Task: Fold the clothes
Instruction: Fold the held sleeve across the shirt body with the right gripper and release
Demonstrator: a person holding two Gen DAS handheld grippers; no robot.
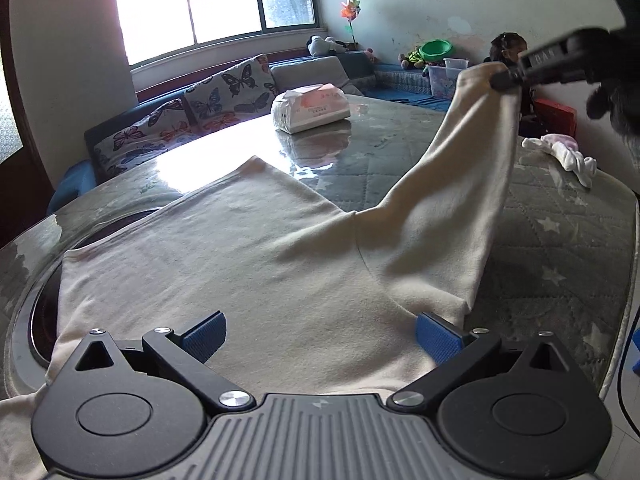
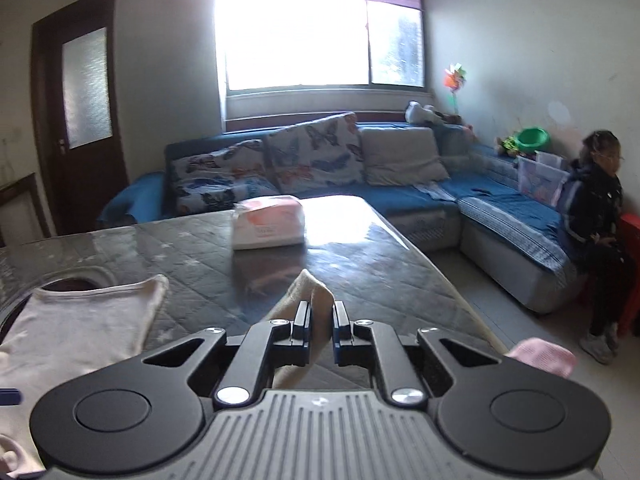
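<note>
Overhead, cream shirt [image 1: 248,264] sleeve [image 1: 452,184] in right gripper [image 2: 320,322]; tissue pack [image 1: 310,108] lettering unreadable.

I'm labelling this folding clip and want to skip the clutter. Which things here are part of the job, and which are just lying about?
Part of the job:
- cream shirt, spread on the table
- its sleeve, lifted
- right gripper, shut on the sleeve end
- left gripper, open over the shirt

Just lying about:
- tissue pack
- small pink and white garment
- sofa
</note>
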